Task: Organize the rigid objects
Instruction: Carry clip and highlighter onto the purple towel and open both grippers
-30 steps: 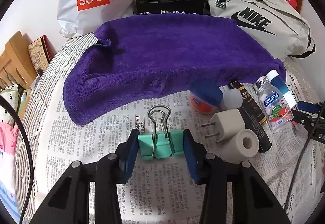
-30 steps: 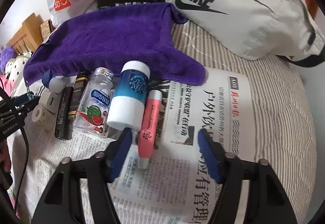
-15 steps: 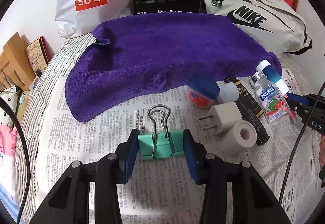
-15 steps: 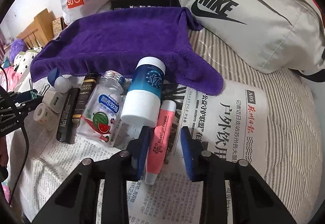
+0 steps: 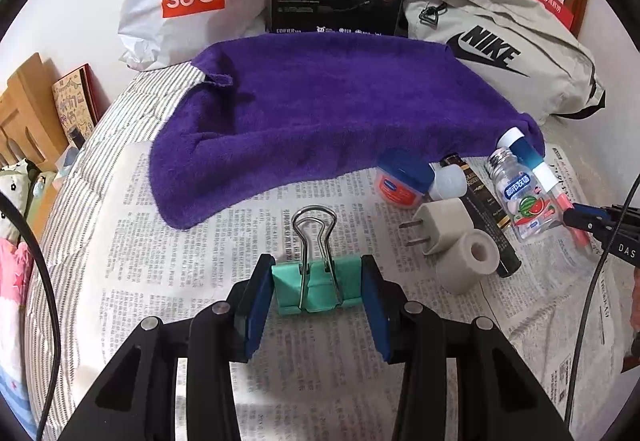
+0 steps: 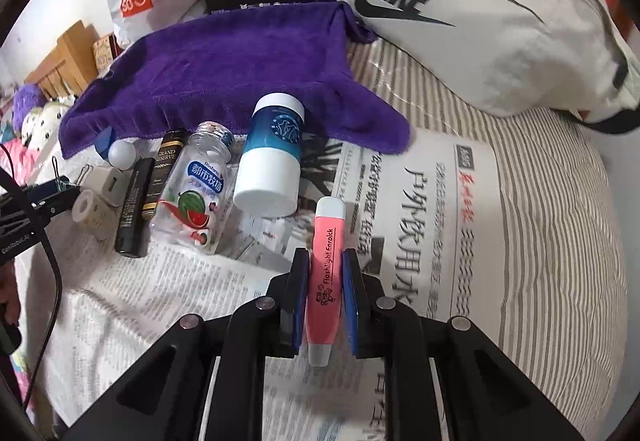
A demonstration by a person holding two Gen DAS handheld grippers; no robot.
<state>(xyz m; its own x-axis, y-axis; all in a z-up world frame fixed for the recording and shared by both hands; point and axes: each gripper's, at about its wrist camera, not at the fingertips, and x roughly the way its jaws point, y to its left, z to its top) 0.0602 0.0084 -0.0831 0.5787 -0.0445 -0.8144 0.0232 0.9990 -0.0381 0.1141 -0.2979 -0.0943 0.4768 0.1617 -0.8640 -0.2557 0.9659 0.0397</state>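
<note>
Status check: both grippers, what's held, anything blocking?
Left gripper shut on green binder clip. Right gripper just closed, shut on pink pen. Blue-white bottle close ahead.

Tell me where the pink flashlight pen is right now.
In the right wrist view the pink flashlight pen sits clamped in the right gripper, over the newspaper, just right of the blue-and-white bottle.

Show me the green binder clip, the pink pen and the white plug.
green binder clip [image 5: 316, 287], left wrist view, green body
pink pen [image 6: 324, 273], right wrist view, pink barrel
white plug [image 5: 444, 225], left wrist view, white housing
</note>
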